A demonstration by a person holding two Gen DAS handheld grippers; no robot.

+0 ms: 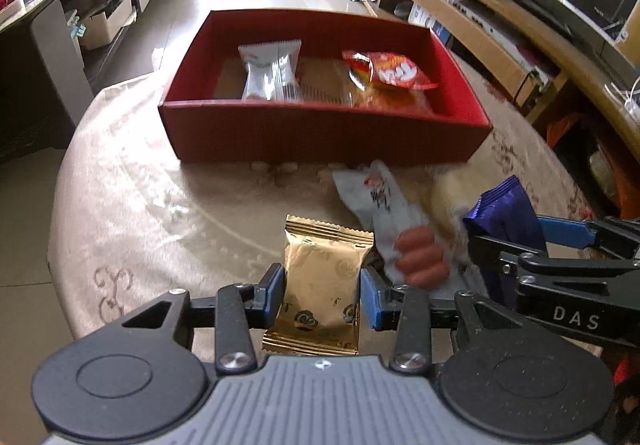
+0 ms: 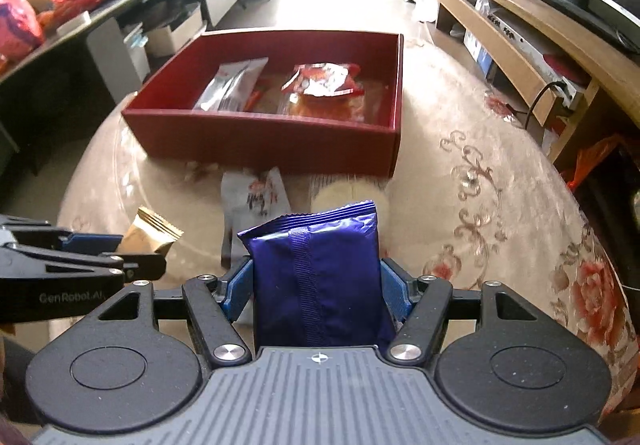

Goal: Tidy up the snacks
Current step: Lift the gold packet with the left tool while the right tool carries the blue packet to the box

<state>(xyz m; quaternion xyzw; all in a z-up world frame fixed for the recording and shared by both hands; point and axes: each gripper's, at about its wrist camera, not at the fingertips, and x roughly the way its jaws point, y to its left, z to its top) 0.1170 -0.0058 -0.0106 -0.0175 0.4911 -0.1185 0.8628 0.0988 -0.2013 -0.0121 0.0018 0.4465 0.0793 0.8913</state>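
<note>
My left gripper [image 1: 322,291] is shut on a gold snack packet [image 1: 320,285]; the packet also shows in the right wrist view [image 2: 152,235]. My right gripper [image 2: 316,287] is shut on a purple snack packet [image 2: 318,269], seen from the side in the left wrist view [image 1: 506,211]. A red cardboard box [image 1: 320,133] stands ahead on the table and holds a white-grey packet [image 1: 270,71] and a red packet [image 1: 390,73]. A white sausage packet [image 1: 388,217] and a pale round snack [image 2: 348,197] lie on the table before the box.
The round table has a floral beige cloth [image 2: 480,205]. A wooden TV stand [image 2: 520,45] runs along the right. A dark counter with snack bags [image 2: 60,5] runs along the left. Small pale pieces [image 1: 276,166] lie by the box's front wall.
</note>
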